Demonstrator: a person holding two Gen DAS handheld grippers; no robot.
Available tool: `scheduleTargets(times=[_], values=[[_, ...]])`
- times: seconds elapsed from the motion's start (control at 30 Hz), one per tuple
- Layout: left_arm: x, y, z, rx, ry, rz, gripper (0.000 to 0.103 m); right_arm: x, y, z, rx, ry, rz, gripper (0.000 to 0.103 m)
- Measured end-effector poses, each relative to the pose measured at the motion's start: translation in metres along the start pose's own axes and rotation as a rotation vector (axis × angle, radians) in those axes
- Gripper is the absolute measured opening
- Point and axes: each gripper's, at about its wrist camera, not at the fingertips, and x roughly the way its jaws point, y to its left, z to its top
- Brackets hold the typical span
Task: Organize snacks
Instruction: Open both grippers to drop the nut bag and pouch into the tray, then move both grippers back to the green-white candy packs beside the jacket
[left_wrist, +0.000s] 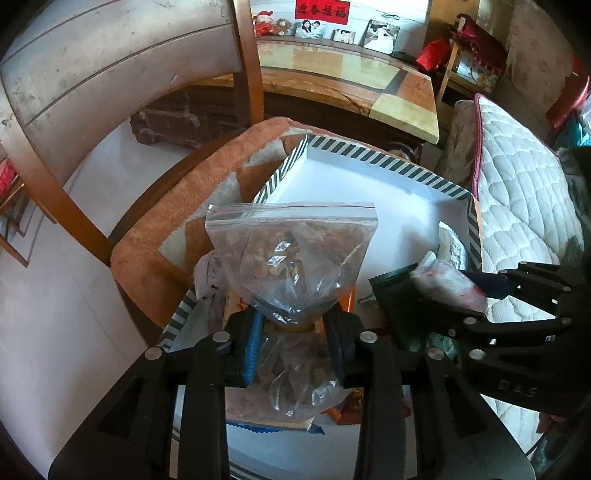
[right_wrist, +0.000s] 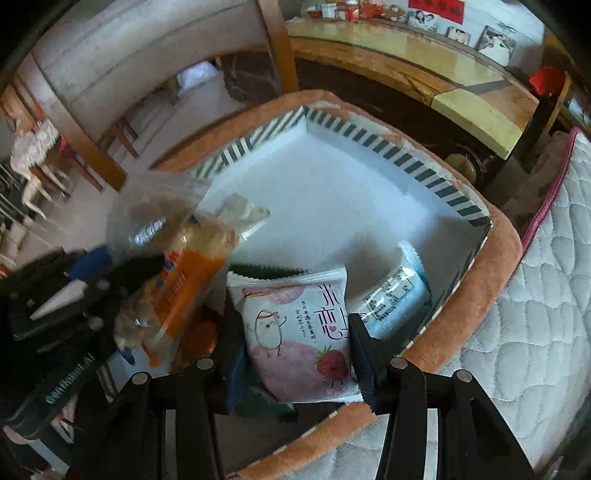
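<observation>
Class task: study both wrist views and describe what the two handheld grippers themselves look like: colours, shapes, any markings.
Both are black plastic linkage frames with round silver pivot pins. The left gripper has ribbed blue finger pads. The right gripper has dark blue pads; seen from the left wrist view, its body bears faint embossed letters.

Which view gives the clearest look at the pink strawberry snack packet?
The right wrist view: the pink strawberry snack packet sits face-on between the right gripper fingers, print and strawberry readable. The left wrist view shows only a pale crumpled side of it, mostly hidden by the right gripper.
</observation>
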Motion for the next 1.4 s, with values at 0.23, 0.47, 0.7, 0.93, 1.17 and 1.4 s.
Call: scheduleTargets(times=[0.23,0.47,0.7,0.93,1.17,1.4], values=[[-0.017,0.006,0.000,-0.043,-0.025,-0.025,0.059,-0.023,0.003,-0.012,0.051,-0.063,0.124,0.056],[-0.045,-0.002,0.000,-0.054,-0.068,-0.047,0.060,-0.071,0.015,-0.045,0.039,-0.179,-0.047,0.058],[-0.073,-0.046,-0.009,-0.003,-0.097,-0.135,0.064,-0.109,-0.002,-0.109,0.105,-0.214,-0.237,0.065],[-0.076,-0.120,-0.025,0.122,-0.047,-0.212,0.064,-0.136,-0.048,-0.169,0.202,-0.201,-0.333,0.066],[-0.069,-0.176,-0.039,0.214,0.002,-0.240,0.064,-0.147,-0.094,-0.217,0.302,-0.168,-0.393,0.067],[-0.051,-0.220,-0.053,0.292,0.059,-0.250,0.064,-0.145,-0.129,-0.250,0.382,-0.141,-0.402,0.067]])
